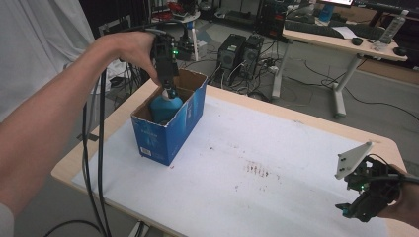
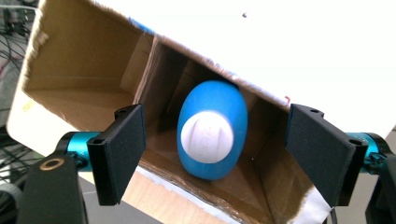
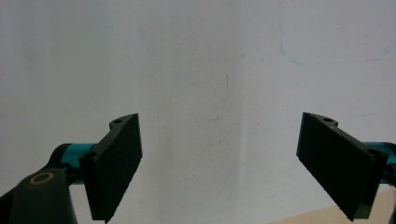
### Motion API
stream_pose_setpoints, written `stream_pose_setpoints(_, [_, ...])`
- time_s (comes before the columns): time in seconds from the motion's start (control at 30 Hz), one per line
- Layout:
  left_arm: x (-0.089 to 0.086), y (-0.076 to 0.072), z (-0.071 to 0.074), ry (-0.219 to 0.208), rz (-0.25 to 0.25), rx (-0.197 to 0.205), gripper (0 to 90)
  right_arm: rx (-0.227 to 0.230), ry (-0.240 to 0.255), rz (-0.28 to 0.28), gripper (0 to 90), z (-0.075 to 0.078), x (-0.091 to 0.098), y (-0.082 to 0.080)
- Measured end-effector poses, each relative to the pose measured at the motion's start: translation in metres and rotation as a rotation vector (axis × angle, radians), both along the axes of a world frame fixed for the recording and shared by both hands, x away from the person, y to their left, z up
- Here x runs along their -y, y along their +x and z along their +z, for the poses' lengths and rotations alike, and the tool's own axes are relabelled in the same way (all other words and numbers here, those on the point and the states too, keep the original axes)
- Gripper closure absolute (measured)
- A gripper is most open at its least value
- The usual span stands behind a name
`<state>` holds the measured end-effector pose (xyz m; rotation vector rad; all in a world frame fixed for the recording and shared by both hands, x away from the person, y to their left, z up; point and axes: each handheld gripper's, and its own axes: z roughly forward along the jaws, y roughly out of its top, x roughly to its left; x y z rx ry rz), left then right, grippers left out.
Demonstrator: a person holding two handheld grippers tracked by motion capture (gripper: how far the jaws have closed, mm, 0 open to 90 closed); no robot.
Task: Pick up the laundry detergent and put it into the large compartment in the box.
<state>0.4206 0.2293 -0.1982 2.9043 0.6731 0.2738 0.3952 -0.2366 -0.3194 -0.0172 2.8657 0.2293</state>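
The smooth, likely slippery blue bottle (image 2: pixel 212 135) stands free in the box (image 1: pixel 190 116) between the left gripper (image 2: pixel 212 154)'s wide-open, empty jaws, best gripped below its white cap (image 2: pixel 207 136).

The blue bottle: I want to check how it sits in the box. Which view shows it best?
The left gripper view: the blue bottle shows from above, white cap up, standing in the box between the open jaws, untouched. The high view shows its top under the left gripper. The right gripper view looks at the white table cover.
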Motion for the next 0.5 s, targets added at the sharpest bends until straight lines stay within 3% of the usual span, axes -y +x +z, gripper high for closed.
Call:
stream_pose_setpoints(0.33, [0.055,-0.006,0.012,0.015,-0.135,0.032,20.6,0.0,-0.004,0.004,13.4,0.0,-0.001,0.0])
stream_pose_setpoints(0.5, [0.088,-0.012,0.008,0.032,-0.219,0.031,20.7,-0.001,-0.003,0.002,13.4,0.0,-0.002,-0.001])
